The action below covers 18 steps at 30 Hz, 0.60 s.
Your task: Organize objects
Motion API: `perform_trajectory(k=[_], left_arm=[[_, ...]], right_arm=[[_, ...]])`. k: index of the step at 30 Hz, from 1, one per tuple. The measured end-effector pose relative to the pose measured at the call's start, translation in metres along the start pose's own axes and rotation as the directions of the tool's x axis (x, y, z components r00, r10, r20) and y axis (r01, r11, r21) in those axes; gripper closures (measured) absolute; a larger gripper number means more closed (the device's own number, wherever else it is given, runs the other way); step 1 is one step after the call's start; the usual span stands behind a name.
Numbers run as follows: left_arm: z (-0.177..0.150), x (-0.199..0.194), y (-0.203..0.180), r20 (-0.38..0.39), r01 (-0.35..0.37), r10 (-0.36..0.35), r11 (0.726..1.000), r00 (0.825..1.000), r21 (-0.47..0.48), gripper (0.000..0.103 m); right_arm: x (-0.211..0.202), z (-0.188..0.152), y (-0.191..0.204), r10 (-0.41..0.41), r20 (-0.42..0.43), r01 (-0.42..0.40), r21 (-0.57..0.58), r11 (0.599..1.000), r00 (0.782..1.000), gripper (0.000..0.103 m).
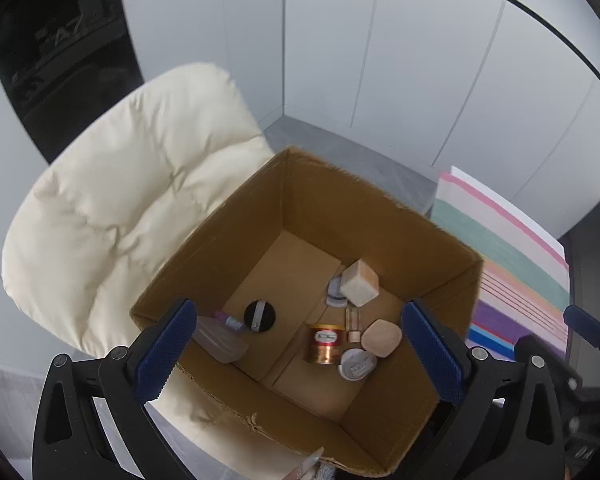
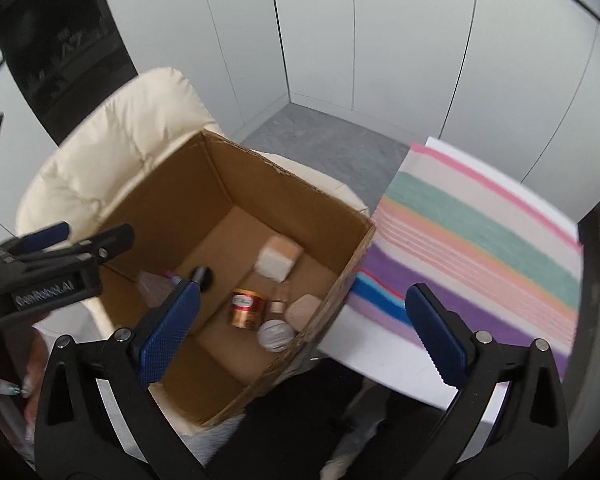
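Observation:
An open cardboard box (image 1: 236,216) rests on a cream cushion. Inside lie a red-and-gold can (image 1: 326,343), a wooden cube (image 1: 360,282), a flat beige block (image 1: 381,337), a round white lid (image 1: 356,365), a black disc (image 1: 259,315), a clear plastic case (image 1: 220,340) and a small glass vial (image 1: 352,320). My left gripper (image 1: 300,356) is open and empty above the box. My right gripper (image 2: 300,340) is open and empty above the box's right rim (image 2: 340,280). The can (image 2: 247,307) and cube (image 2: 278,260) also show in the right wrist view, as does the left gripper (image 2: 56,256).
The cream padded cushion (image 1: 120,208) lies left of the box. A striped multicolour cloth (image 2: 480,248) lies on a white surface to the right. Grey floor (image 2: 320,140) and white wall panels lie beyond. A dark banner (image 1: 60,40) stands at the upper left.

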<state>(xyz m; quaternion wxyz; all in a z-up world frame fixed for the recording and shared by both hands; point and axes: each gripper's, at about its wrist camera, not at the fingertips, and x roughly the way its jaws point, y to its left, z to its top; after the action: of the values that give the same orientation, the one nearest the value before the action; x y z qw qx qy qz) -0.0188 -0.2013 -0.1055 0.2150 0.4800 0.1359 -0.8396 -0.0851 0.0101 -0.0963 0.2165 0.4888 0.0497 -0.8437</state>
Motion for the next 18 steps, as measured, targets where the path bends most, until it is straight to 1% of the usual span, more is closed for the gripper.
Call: perform_trajectory(k=[2, 4, 7, 8, 9, 11, 12, 13, 14, 15, 16, 17, 18], left_arm=[[0.004, -0.010, -0.009, -0.003, 0.016, -0.016, 0.999, 1.000, 0.032, 0.000], [0.008, -0.025, -0.023, 0.002, 0.046, -0.047, 0.996, 0.999, 0.082, 0.000], [0.011, -0.051, -0.042, 0.028, 0.077, -0.083, 0.985, 0.996, 0.151, 0.000], [0.010, -0.062, -0.050, 0.035, 0.086, -0.093, 0.980, 0.995, 0.181, 0.000], [0.009, -0.073, -0.058, 0.041, 0.098, -0.109, 0.973, 0.993, 0.210, 0.000], [0.008, -0.088, -0.069, 0.036, 0.116, -0.129, 0.962, 0.991, 0.245, 0.000], [0.007, -0.094, -0.074, 0.026, 0.124, -0.135, 0.957, 0.990, 0.261, 0.000], [0.007, -0.102, -0.082, -0.006, 0.124, -0.128, 0.953, 0.992, 0.275, 0.000], [0.006, -0.106, -0.086, -0.032, 0.120, -0.116, 0.953, 0.993, 0.278, 0.000], [0.005, -0.111, -0.091, -0.055, 0.122, -0.111, 0.951, 0.992, 0.284, 0.000], [0.003, -0.118, -0.097, -0.066, 0.127, -0.112, 0.948, 0.992, 0.293, 0.000], [0.001, -0.123, -0.100, -0.065, 0.123, -0.108, 0.946, 0.992, 0.299, 0.000], [-0.002, -0.130, -0.106, -0.063, 0.107, -0.092, 0.943, 0.994, 0.314, 0.000]], right_arm=[[-0.008, -0.002, -0.008, -0.006, 0.013, 0.006, 0.043, 0.999, 1.000, 0.000], [-0.019, -0.007, -0.014, -0.038, 0.043, 0.036, 0.057, 0.998, 0.998, 0.000], [-0.041, -0.014, -0.023, -0.133, 0.100, 0.125, 0.091, 0.988, 0.986, 0.000], [-0.047, -0.015, -0.025, -0.147, 0.109, 0.136, 0.106, 0.985, 0.983, 0.000], [-0.056, -0.017, -0.030, -0.165, 0.111, 0.149, 0.143, 0.978, 0.980, 0.000], [-0.069, -0.018, -0.040, -0.153, 0.086, 0.132, 0.211, 0.968, 0.984, 0.000], [-0.077, -0.021, -0.048, -0.127, 0.067, 0.106, 0.260, 0.960, 0.990, 0.000], [-0.083, -0.022, -0.052, -0.112, 0.048, 0.094, 0.294, 0.951, 0.993, 0.000], [-0.089, -0.025, -0.060, -0.098, 0.029, 0.083, 0.339, 0.937, 0.995, 0.000], [-0.100, -0.030, -0.068, -0.090, 0.015, 0.077, 0.397, 0.915, 0.996, 0.000], [-0.107, -0.034, -0.074, -0.093, 0.009, 0.080, 0.435, 0.897, 0.996, 0.000], [-0.120, -0.040, -0.081, -0.113, 0.006, 0.096, 0.478, 0.873, 0.994, 0.000], [-0.129, -0.043, -0.082, -0.140, 0.006, 0.119, 0.488, 0.864, 0.990, 0.000]])
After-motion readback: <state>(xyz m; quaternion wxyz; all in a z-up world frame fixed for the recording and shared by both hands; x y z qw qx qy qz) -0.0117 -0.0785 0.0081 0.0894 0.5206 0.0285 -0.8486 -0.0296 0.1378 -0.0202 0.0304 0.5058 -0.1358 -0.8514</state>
